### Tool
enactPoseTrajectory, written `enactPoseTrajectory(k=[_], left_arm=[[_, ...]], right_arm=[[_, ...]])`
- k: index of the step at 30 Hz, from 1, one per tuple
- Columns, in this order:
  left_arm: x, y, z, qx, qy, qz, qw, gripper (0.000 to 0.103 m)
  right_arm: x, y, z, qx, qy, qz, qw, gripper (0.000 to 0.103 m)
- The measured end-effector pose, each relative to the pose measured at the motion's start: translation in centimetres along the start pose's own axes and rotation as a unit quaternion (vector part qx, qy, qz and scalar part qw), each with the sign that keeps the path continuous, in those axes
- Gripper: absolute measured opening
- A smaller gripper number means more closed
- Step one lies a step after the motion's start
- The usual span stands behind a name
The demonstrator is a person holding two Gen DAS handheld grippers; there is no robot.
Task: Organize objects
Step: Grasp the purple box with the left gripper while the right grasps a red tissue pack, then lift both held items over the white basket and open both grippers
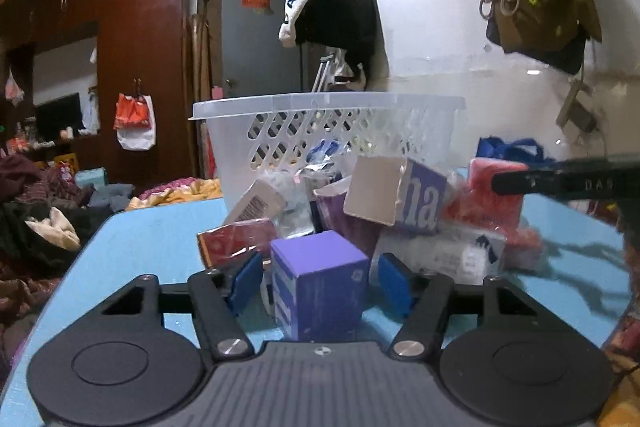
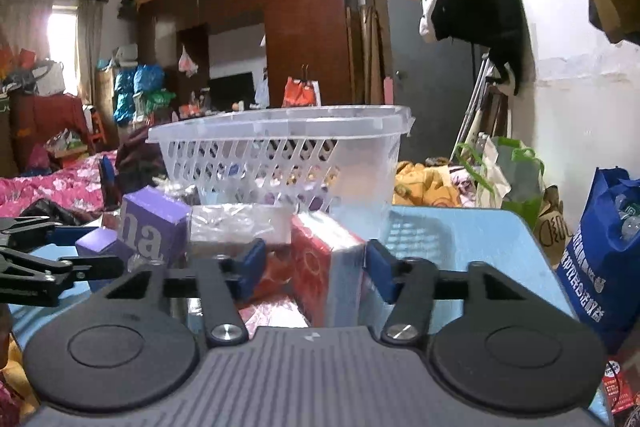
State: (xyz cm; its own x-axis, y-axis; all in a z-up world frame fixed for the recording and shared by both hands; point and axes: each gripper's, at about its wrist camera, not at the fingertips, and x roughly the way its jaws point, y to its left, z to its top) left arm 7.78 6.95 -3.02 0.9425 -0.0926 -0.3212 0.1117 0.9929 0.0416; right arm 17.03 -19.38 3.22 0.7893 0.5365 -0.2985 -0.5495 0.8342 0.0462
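A pile of small boxes and wrapped packets lies on the blue table (image 1: 140, 247) in front of a clear plastic basket (image 1: 328, 107). My left gripper (image 1: 320, 281) straddles a small purple box (image 1: 316, 255) that stands upright; a narrow gap shows at each blue pad. My right gripper (image 2: 314, 267) straddles a red box (image 2: 328, 259). Its right pad lies against the box, while its left pad (image 2: 250, 267) stands a little off, with a red packet in the gap. A larger purple box (image 1: 416, 199) leans on top of the pile.
The basket (image 2: 280, 123) stands at the table's far edge with a few items inside. A blue bag (image 2: 600, 259) hangs off the table's right side. Bedding and clothes lie left of the table. Jackets and bags hang on the wall.
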Motion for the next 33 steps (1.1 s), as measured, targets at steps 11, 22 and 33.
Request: enactPoseTrajectory(k=[11, 22, 33], left_arm=[[-0.5, -0.4, 0.0, 0.005, -0.015, 0.008, 0.9998, 0.054], [-3.1, -0.4, 0.8, -0.001, -0.066, 0.001, 0.9978, 0.053], [-4.3, -0.7, 1.3, -0.004, -0.083, -0.009, 0.9965, 0.053]], right_arm=[[-0.6, 0.5, -0.1, -0.006, -0.012, -0.011, 1.000, 0.032], [-2.4, 0.7, -0.3, -0.001, -0.091, -0.032, 0.995, 0.031], [-2.4, 1.0, -0.3, -0.010, -0.107, -0.040, 0.993, 0.031]])
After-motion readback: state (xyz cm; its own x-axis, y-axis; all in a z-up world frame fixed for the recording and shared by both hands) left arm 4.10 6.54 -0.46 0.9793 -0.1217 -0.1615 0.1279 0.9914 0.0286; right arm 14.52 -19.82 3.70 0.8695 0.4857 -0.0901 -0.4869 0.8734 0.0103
